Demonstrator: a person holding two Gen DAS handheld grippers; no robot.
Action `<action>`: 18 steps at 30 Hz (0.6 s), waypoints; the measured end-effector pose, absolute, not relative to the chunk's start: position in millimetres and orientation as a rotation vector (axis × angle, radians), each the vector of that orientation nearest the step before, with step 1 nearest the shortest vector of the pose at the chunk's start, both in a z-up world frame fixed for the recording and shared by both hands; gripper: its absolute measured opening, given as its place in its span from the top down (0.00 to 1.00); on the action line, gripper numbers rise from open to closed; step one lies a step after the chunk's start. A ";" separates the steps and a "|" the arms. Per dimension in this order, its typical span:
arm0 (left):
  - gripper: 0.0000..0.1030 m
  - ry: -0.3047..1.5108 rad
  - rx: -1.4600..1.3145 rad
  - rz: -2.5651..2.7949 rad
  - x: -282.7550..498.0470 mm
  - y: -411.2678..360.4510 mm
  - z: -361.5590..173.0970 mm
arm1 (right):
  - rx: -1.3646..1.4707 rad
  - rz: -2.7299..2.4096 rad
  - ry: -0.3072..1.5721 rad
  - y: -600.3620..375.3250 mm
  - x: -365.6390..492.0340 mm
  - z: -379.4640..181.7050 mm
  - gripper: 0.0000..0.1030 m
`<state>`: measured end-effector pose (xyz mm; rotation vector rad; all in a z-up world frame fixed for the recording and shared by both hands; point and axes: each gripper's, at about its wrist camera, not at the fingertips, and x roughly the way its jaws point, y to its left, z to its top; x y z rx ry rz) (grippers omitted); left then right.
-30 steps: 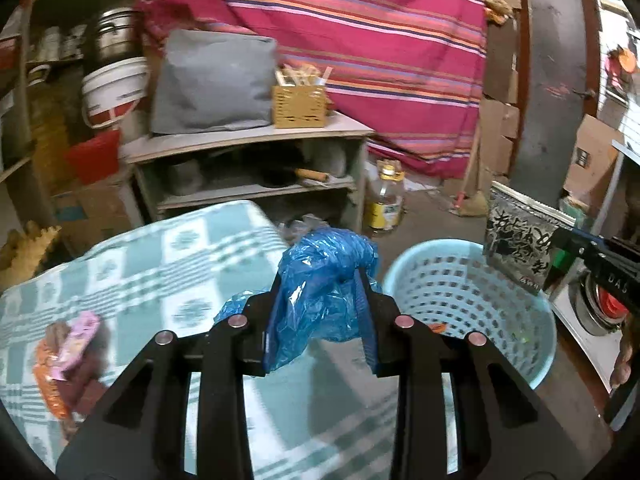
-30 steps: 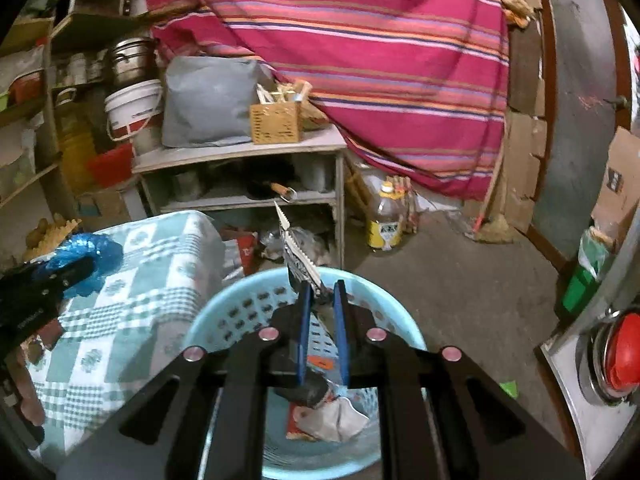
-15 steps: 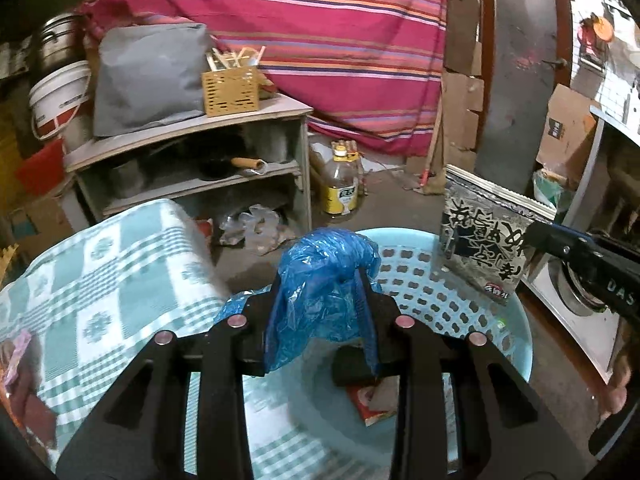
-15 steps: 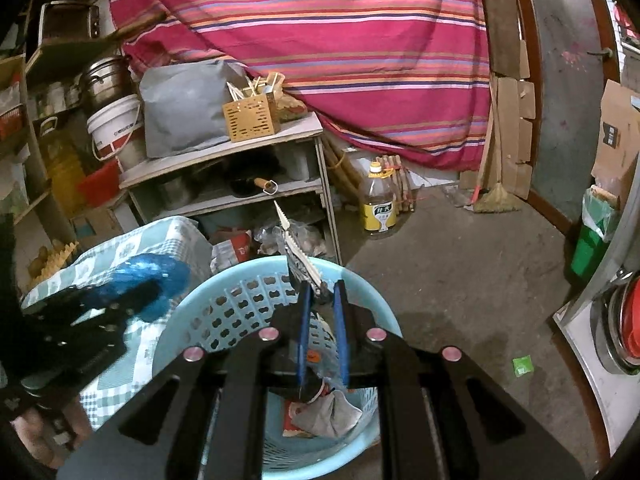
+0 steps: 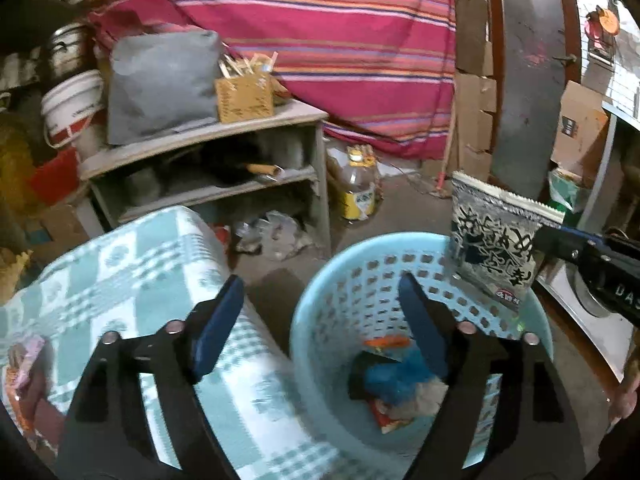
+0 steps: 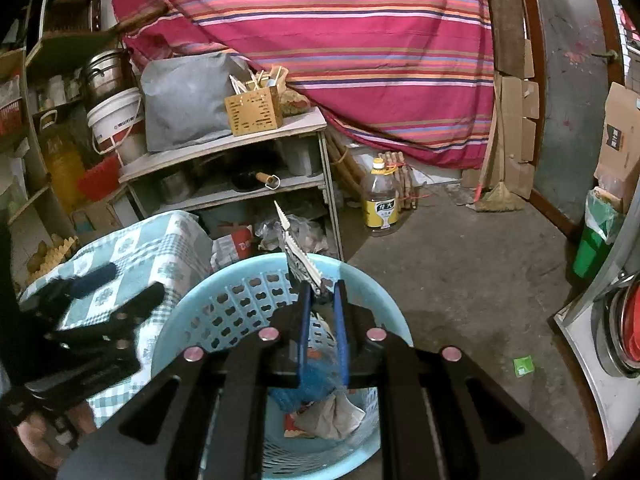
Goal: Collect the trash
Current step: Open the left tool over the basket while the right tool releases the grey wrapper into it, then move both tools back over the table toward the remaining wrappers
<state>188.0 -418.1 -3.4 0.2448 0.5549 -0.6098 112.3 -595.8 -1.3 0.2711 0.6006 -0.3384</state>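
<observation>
The left hand-held gripper [image 5: 320, 312] is opening, nothing between its jaws; the crumpled blue plastic bag [image 5: 394, 376] it held a second ago now lies, slightly blurred, in the pale-blue perforated plastic basket [image 5: 320, 300]. The right hand-held gripper [image 6: 322, 292] clamps a silver-black foil wrapper [image 6: 298, 252] over the basket, probably next to drop.

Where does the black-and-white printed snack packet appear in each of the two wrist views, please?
Left wrist view: the black-and-white printed snack packet is at right, face-on, above the far rim of the light blue perforated plastic basket.
Right wrist view: the packet is at centre, edge-on, clamped in the right gripper.
Shared landmark: the basket.
</observation>
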 end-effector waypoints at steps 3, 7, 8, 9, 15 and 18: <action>0.17 0.543 0.230 -0.582 188.2 -401.6 5.3 | 0.259 -0.339 0.617 -592.1 116.5 -2.5 0.88; 0.11 0.534 0.198 -0.545 189.3 -374.3 15.8 | 0.248 -0.355 0.658 -588.8 124.0 -9.1 0.86; 0.10 0.532 0.190 -0.532 189.5 -364.3 18.8 | 0.244 -0.363 0.677 -587.8 127.0 -12.3 0.84; 0.10 0.533 0.187 -0.523 190.6 -357.3 20.8 | 0.242 -0.369 0.695 -587.2 129.7 -15.3 0.80; 0.06 0.525 0.177 -0.438 195.2 -299.6 34.6 | 0.194 -0.424 0.716 -575.4 135.9 -16.5 0.38; 0.05 0.524 0.180 -0.390 197.8 -262.7 41.4 | 0.179 -0.436 0.686 -564.0 133.2 -6.9 0.26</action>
